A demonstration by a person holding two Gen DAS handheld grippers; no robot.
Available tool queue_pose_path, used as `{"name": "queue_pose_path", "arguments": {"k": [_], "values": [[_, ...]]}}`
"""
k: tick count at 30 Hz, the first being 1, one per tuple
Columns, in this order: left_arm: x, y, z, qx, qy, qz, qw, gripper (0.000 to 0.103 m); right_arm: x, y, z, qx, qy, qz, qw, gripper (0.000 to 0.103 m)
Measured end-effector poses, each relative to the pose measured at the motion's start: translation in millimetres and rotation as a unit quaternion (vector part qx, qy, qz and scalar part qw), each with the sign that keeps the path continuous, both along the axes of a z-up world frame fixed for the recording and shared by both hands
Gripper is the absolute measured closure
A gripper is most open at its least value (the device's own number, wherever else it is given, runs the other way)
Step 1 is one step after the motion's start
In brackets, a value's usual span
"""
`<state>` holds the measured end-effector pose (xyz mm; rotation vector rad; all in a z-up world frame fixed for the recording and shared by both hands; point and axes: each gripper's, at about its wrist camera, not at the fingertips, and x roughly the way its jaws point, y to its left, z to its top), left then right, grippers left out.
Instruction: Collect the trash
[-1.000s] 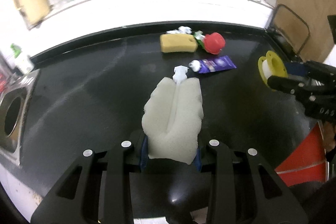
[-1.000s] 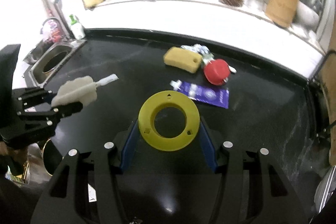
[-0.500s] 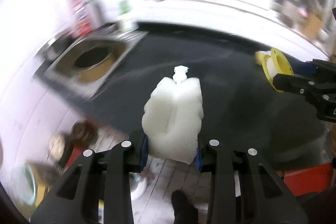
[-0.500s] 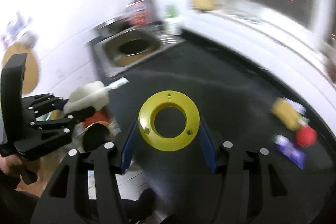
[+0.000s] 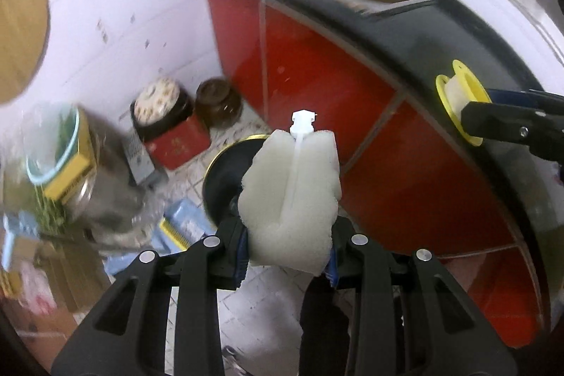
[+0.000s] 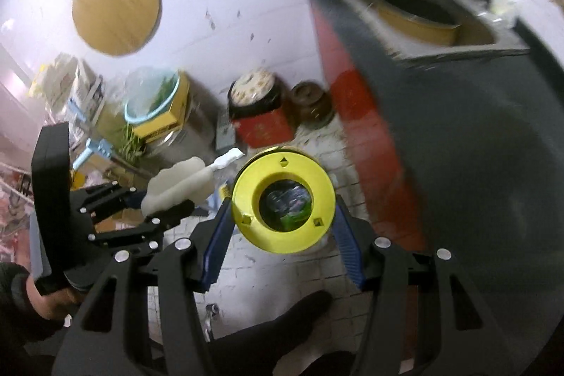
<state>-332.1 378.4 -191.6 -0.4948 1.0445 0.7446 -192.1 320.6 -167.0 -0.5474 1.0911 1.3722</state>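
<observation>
My left gripper (image 5: 287, 235) is shut on a white foam sponge (image 5: 289, 196) with a white plastic stem along its middle. It points down over the tiled floor. Just behind the sponge stands a black round bin with a yellow rim (image 5: 220, 175). My right gripper (image 6: 283, 210) is shut on a yellow spool (image 6: 246, 196), pinched between its blue pads, also over the floor; crumpled trash shows through the spool's hole. Each gripper appears in the other's view: the right gripper (image 5: 476, 108) with the spool (image 5: 454, 97) at the right, the left gripper (image 6: 155, 199) with the sponge (image 6: 179, 182) at the left.
Red cabinet fronts (image 5: 352, 101) under a black countertop (image 5: 440, 34) with a sink (image 6: 423, 13) run along the right. A red box (image 5: 176, 143), a brown jar (image 5: 218, 101), a steel pot (image 5: 105, 178) and a basin of greens (image 6: 151, 97) crowd the floor. A shoe (image 6: 282, 323) is below.
Both grippers swung left, off the countertop, and tipped down toward the floor. The sponge, tube and red cap on the counter left the views. Both grips held.
</observation>
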Motion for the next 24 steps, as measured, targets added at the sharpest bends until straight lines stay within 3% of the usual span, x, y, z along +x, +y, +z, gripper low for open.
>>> {"name": "queue_pose_path", "arguments": {"k": [6,9,10,12,13,14,17,24], "values": [[-17.1,34.5,-55.0,-0.032,0.002,0.027,0.9991,0.069,-17.9,65.3,-51.0,-0.035,0.009,0.018,0.999,0.048],[-17.7,45.4,-68.8,-0.030,0.000,0.029,0.9991,0.066,-26.3,88.1,-65.2,-0.044,0.011,0.023,0.999,0.048],[-16.7,49.0,-73.0,-0.032,-0.002,0.028,0.9991,0.060,-28.1,94.8,-68.7,-0.045,0.009,0.025,0.999,0.048],[-14.4,56.9,-80.7,-0.027,-0.001,0.029,0.9992,0.034,-26.8,110.1,-77.0,-0.055,0.007,0.030,0.998,0.041],[-14.1,59.4,-82.7,-0.018,0.004,0.036,0.9992,0.019,-25.0,114.2,-79.4,-0.059,0.003,0.029,0.998,0.028],[-13.9,62.6,-85.1,-0.016,0.005,0.041,0.9990,0.019,-22.3,116.2,-80.4,-0.059,0.002,0.027,0.998,0.022],[-14.3,71.5,-91.9,-0.032,0.011,0.047,0.9983,0.019,-16.1,119.0,-80.1,-0.063,0.005,0.027,0.998,0.022],[-8.3,55.5,-68.1,-0.023,0.024,0.016,0.9993,0.019,5.8,85.4,-53.7,-0.054,0.008,-0.007,0.998,0.019]]}}
